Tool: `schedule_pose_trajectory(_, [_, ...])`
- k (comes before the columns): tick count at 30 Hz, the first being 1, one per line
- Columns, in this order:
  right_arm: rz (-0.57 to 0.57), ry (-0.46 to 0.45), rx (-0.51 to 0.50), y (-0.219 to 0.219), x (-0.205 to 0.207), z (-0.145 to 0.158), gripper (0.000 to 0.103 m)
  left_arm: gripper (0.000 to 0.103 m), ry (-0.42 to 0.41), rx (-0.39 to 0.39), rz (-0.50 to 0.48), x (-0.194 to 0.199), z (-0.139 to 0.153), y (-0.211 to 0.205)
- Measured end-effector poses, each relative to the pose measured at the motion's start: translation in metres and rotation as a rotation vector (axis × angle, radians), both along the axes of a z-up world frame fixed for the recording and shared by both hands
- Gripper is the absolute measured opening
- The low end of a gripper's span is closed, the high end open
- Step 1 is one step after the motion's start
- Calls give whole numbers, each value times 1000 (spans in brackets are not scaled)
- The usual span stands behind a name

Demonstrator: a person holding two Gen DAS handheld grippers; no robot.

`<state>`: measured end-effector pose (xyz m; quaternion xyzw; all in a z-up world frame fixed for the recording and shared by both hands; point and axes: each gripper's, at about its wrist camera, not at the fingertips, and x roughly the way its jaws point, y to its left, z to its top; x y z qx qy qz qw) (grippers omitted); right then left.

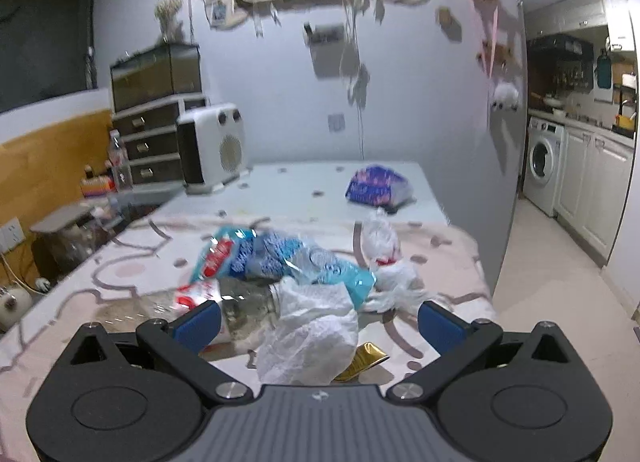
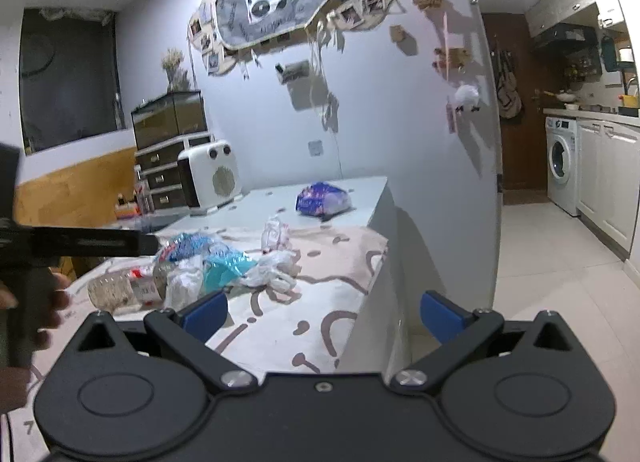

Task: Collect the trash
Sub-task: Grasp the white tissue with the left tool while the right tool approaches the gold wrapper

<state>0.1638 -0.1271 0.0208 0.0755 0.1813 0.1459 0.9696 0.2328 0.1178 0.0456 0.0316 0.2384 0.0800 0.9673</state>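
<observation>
Trash lies heaped on the patterned tablecloth [image 1: 132, 262] near your end of the table. Your left gripper [image 1: 318, 320] stands wide, its blue pads either side of a crumpled white tissue [image 1: 310, 326], likely squared up for a first pick. Just beyond, a clear plastic bottle [image 1: 240, 310] lies on its side, long axis across your view; which end carries the neck cannot be told. Past it sit a blue wrapper [image 1: 280, 258] and a white plastic bag [image 1: 384, 250]. Your right gripper [image 2: 322, 312], equally wide and empty, hangs over the table's right edge. Farthest, a purple packet [image 1: 376, 185] rests apart.
</observation>
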Motion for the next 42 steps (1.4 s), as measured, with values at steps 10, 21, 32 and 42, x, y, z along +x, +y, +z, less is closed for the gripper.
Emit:
schedule_pose_trajectory(10, [52,79,20,23,55,-15,103,100,42,-232,100,46,-55,46])
schedule_pose_trajectory(21, [181,139,46,80,115,-27,102,86,98,-275,166,62,-82,68])
schedule_pose_trajectory(32, [210,273,132,121,151,-49,82,27,123,-204,186,52,-79,79])
schedule_pose_trajectory(42, [154,440,279,140,171,-67,63,13,134,-283,170,45,-75,91])
